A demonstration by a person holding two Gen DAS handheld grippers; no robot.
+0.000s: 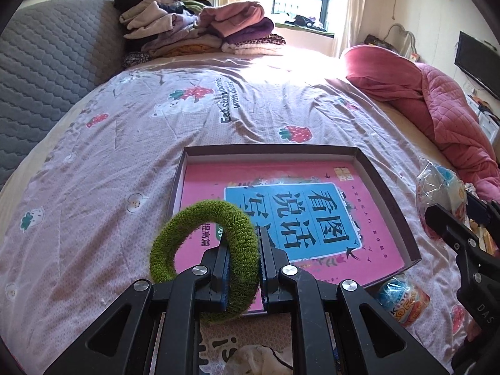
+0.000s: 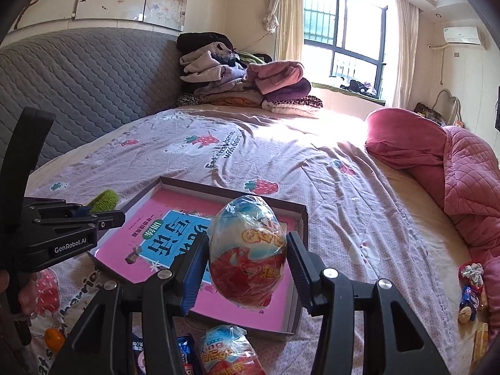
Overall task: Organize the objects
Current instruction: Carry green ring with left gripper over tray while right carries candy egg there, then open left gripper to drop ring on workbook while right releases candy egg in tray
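My left gripper (image 1: 243, 250) is shut on a fuzzy green hair ring (image 1: 200, 250), which hangs over the near edge of a shallow brown box (image 1: 384, 193) with a pink book (image 1: 368, 259) lying flat in it. My right gripper (image 2: 247, 256) is shut on a wrapped toy egg (image 2: 248, 253), red and blue in crinkly plastic, held above the box (image 2: 300, 218) at its near right part. In the right wrist view the left gripper (image 2: 106, 217) shows at the left with the green ring (image 2: 104, 201) poking out. In the left wrist view the right gripper's egg (image 1: 443, 193) shows at the far right.
A second wrapped egg (image 1: 403, 301) lies on the strawberry-print bedsheet (image 1: 93, 218) just outside the box's near corner. Folded clothes (image 1: 200, 28) are stacked at the far end. A pink quilt (image 1: 443, 115) is bunched on the right, with small snacks (image 2: 470, 290) beside it.
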